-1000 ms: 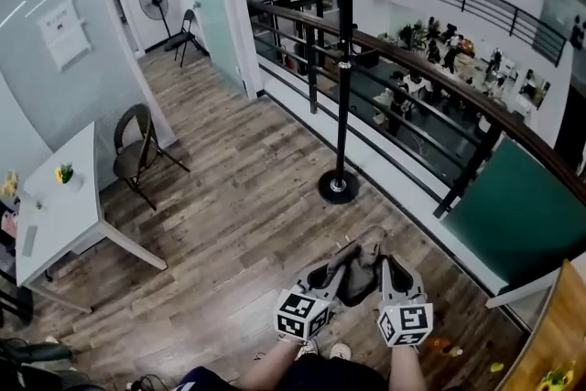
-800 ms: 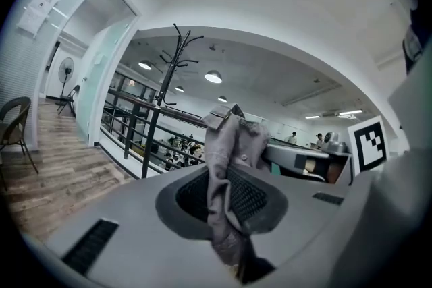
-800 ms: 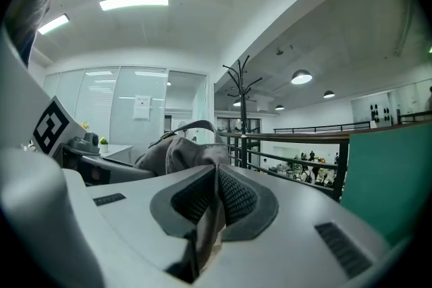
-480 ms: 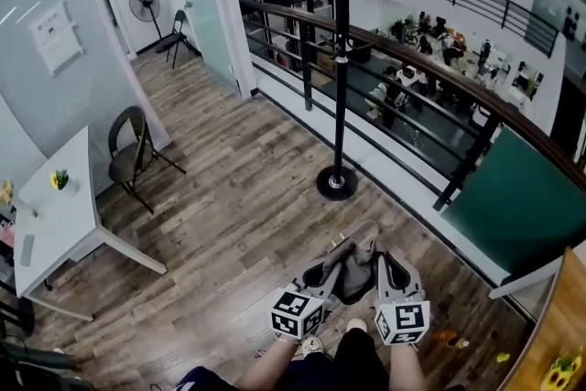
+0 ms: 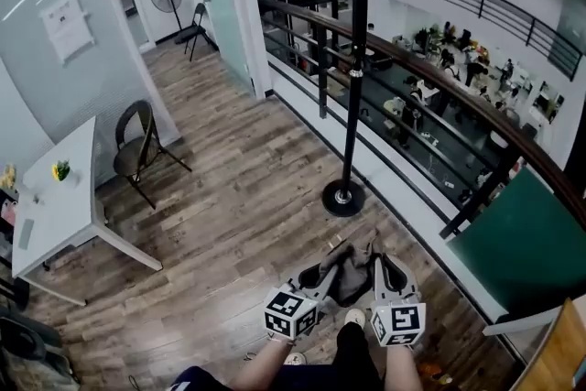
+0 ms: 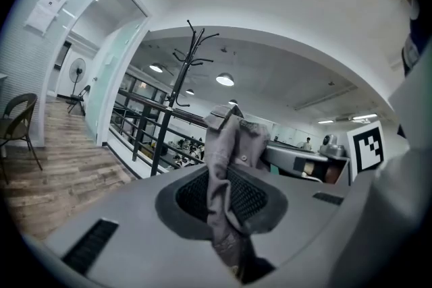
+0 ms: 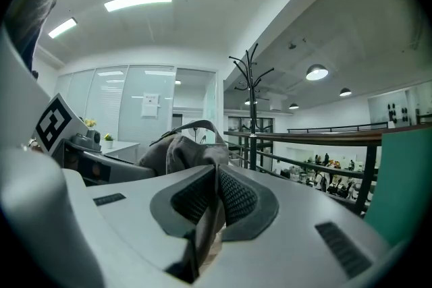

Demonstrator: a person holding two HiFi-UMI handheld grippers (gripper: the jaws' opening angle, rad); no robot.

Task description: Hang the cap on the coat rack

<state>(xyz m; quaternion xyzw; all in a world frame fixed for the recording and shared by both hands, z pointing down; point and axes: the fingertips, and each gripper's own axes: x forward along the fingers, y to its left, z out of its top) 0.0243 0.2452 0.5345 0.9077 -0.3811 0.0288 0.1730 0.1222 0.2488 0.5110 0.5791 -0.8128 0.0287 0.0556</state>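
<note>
Far left, table (image 5: 55, 192) and chair (image 5: 137, 142) on the floor (image 5: 238, 233). Low at centre, left gripper (image 5: 320, 277) thrust forward from the body and tilted inward, clamped on one edge of the cap (image 5: 352, 275), with the rack (image 5: 353, 59) upright well beyond it by the railing (image 5: 439, 87). Just right, right gripper (image 5: 383, 268) level with the left, tilted inward too, pinching the cap's other edge, grey cloth slung between the two.

My left grey plastic gripper (image 5: 330, 266) and right grey plastic gripper (image 5: 376, 265) each bear a black-and-white square-patterned cube. The crumpled fabric cap (image 5: 353, 277) is taupe-grey. The tall metal coat rack (image 5: 355, 59) is black, and the plank floor (image 5: 229, 197) is streaky brown wood-grain.
</note>
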